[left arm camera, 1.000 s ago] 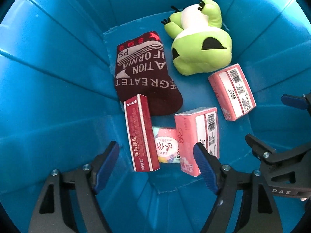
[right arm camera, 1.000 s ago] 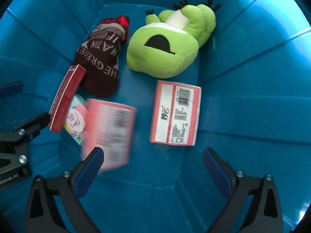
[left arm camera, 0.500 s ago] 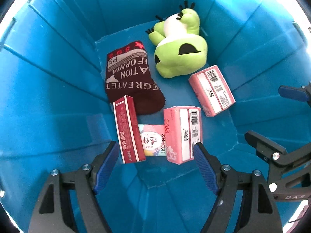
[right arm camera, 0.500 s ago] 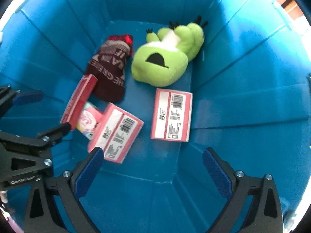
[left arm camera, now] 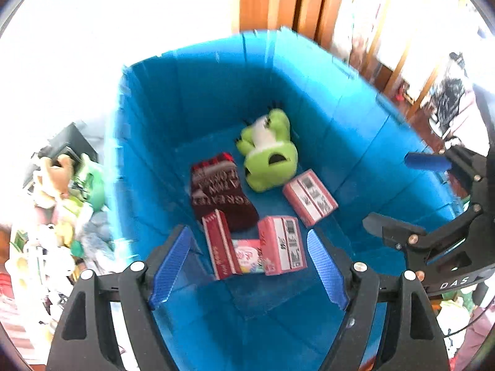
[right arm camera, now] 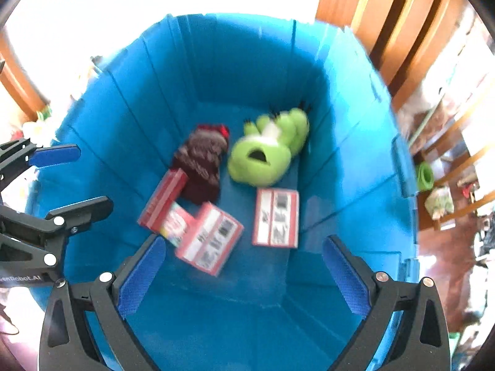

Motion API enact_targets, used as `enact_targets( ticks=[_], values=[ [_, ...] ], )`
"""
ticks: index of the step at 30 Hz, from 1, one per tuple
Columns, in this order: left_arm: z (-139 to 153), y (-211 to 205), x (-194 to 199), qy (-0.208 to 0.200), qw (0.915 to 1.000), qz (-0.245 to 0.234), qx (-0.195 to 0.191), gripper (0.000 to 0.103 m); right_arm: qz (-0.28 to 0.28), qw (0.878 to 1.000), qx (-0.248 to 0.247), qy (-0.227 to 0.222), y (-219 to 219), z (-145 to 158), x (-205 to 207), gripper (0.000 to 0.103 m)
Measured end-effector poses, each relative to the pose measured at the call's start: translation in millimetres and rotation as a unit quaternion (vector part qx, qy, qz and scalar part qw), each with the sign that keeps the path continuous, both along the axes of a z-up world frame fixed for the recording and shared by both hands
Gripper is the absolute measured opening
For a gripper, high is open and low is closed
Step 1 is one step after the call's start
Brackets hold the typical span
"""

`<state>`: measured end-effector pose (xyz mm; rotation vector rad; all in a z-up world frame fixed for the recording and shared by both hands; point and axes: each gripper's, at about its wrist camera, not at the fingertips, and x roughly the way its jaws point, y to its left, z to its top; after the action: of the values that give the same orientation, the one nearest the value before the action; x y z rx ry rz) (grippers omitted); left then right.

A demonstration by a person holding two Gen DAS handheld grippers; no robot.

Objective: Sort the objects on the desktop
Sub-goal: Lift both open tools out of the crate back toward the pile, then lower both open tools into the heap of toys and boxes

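Looking down into a deep blue bin (left arm camera: 191, 117), and around it the room is showing: wooden panels (right arm camera: 386, 31) glowing orange behind the far rim, shelving off to the right, and a messy heap of soft toys and bits (left arm camera: 62, 204) lying outside the bin's left wall. Most of the background is blowing out white, so not much else is readable.

On the bin floor, a green plush toy (left arm camera: 269, 157) is sitting toward the far end with a dark red sock (left arm camera: 219, 191) just beside it. One pink box (left arm camera: 309, 198) is lying near the plush, well apart from the cluster closer in, where a second pink box (left arm camera: 283, 249), a red carton (left arm camera: 221, 244) and a small pink packet (left arm camera: 247, 256) wedged between them are all touching.

Both grippers are hovering above the bin's near edge, pointing down into it. The left gripper (left arm camera: 247, 266) is holding its blue pads spread wide with nothing in them, and the right gripper (right arm camera: 244, 275) is doing the same, jaws wide apart and empty. Each one is peeking into the other's view from the side.
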<state>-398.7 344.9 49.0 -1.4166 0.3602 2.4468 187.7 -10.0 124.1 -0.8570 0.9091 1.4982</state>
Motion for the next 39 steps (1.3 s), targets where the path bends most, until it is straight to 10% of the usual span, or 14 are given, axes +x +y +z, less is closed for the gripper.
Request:
enact_targets(
  ticks=[10,17,26,39],
  values=[
    [46.3,-114.0,55.0,0.14,0.9873,0.074,-0.019,0.078,0.05,0.989,0.133,0.046,-30.5,54.6,-80.7,0.103],
    [28.3,-232.3,87.2,0.159,0.9731,0.164,-0.027,0.078,0.113,0.965,0.218,0.089,-48.3,70.5,-178.9,0.103],
    [-36.7,-395.3,140.4,0.138,0.948,0.282,-0.051,0.078,0.162,0.949,0.228,0.143,-45.6,33.3,-311.6,0.103],
    [-159.6,-526.4,224.7,0.024,0.9172,0.398,-0.011,0.078,0.167,0.978,0.092,0.084,-37.7,-106.1,-406.4,0.103]
  ],
)
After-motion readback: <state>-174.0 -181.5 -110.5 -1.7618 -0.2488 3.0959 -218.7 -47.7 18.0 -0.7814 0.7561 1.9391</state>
